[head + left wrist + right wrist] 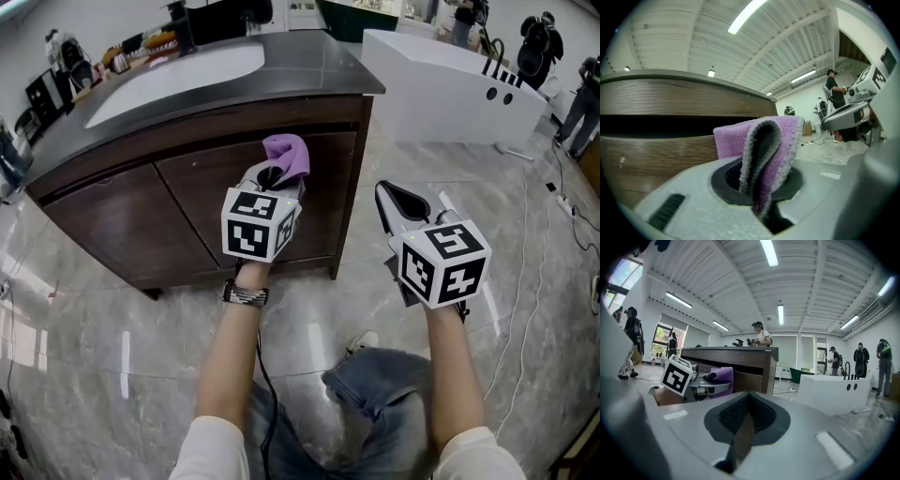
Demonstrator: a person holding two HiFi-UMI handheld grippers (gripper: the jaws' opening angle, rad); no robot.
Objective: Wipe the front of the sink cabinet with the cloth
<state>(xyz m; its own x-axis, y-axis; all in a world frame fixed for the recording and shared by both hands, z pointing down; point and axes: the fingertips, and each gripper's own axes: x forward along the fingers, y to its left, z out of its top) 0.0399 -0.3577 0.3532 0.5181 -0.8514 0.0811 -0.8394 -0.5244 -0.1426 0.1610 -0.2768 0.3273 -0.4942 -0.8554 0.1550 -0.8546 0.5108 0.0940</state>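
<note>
The person crouches on the pale marble floor (103,375) in front of the sink cabinet (192,211), a dark wood unit with two doors, a dark countertop (314,67) and a white basin (178,80) set into it. The left gripper (274,178) reaches out toward the right-hand door, its jaws clamped together on a folded purple cloth (291,153). In the left gripper view the cloth (765,140) stands up out of the closed jaws in a loop, its grey inner side showing, with the wood of the cabinet front (656,154) right behind it. The cloth is close up against the upper part of that door, but whether it actually touches the wood I cannot tell. A banded watch (246,295) sits on the left wrist. The right gripper (401,202) is held off to the right, over the floor past the cabinet's near right corner and well apart from the left one. In its own view the two black pads (740,416) are pressed together with nothing between them. That same view catches the left gripper (696,383) and the cloth (721,376) from the side, just in front of the cabinet. Farther right stands a white bathtub (450,89). Near the bottom of the head view a bent knee in blue jeans (375,384) and a white shoe (361,342) show above the floor.
</note>
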